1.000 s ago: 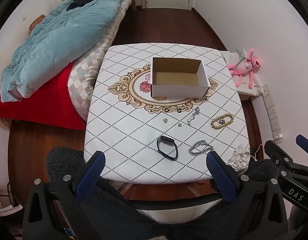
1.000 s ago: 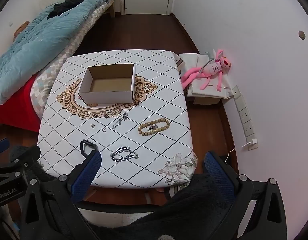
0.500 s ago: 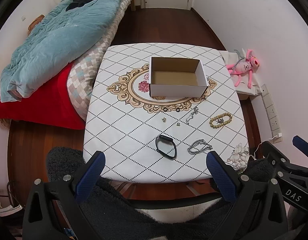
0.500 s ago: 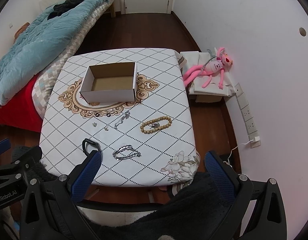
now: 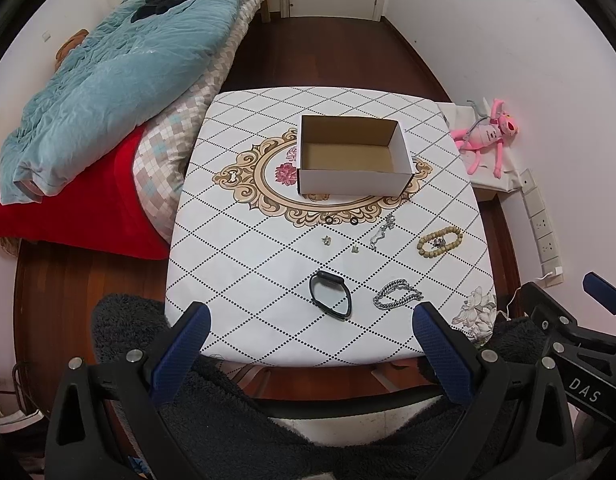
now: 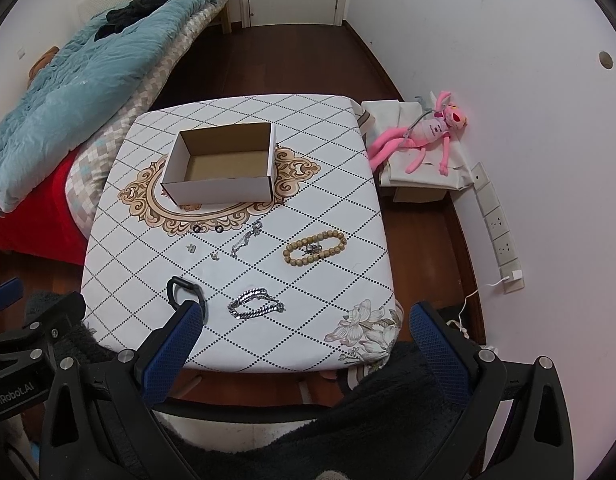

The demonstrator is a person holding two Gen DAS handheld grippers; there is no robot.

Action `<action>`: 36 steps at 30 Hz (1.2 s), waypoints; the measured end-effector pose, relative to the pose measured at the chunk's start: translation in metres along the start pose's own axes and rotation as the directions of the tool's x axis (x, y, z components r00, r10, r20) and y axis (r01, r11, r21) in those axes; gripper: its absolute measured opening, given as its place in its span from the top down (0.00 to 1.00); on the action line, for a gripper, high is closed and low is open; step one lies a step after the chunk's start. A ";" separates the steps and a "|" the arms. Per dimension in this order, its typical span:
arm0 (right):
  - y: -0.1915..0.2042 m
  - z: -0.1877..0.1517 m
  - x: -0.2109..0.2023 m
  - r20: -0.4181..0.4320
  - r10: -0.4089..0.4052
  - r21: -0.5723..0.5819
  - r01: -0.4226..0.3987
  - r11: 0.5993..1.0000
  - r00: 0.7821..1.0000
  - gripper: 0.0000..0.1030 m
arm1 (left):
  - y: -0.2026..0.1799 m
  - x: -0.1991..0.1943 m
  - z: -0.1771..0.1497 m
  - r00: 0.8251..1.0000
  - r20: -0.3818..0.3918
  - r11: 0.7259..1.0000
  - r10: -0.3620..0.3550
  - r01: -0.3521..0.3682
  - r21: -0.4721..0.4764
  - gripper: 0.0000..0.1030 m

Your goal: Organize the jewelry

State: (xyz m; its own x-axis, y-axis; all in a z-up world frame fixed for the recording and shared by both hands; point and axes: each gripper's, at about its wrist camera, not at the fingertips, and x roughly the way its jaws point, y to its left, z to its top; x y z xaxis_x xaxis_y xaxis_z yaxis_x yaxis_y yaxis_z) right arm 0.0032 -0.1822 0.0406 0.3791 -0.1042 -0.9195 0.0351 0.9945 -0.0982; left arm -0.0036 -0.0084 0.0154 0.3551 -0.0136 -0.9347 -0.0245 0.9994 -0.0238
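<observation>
Left tool (image 5: 310, 326) and right tool (image 6: 306, 326) both spread apart, empty, poised above table (image 5: 236, 264) edge

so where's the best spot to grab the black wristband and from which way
The black wristband lies flat on the table as an open loop, so probably come straight down from above and pinch one long side of the strap, one finger inside the loop, one outside. The left gripper is open and nearest. The silver chain bracelet lies apart on the right, so the left strap side looks safest.
</observation>
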 end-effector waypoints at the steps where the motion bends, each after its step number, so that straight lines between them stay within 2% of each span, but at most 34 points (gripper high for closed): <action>1: 0.000 0.000 0.000 0.000 0.000 0.001 0.000 1.000 1.000 0.00 | 0.000 0.000 0.000 1.000 0.000 1.000 -0.001 0.001 0.000 0.00; 36: -0.007 0.004 -0.011 0.023 -0.014 0.012 0.013 1.000 1.000 0.00 | -0.002 -0.007 0.002 1.000 0.008 1.000 -0.015 0.015 -0.003 0.00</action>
State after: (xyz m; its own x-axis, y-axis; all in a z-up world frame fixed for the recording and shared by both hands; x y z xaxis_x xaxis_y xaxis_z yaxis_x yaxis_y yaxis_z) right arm 0.0026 -0.1878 0.0527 0.3995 -0.1175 -0.9092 0.0511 0.9931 -0.1059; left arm -0.0037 -0.0100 0.0228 0.3626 -0.0285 -0.9315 -0.0221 0.9990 -0.0392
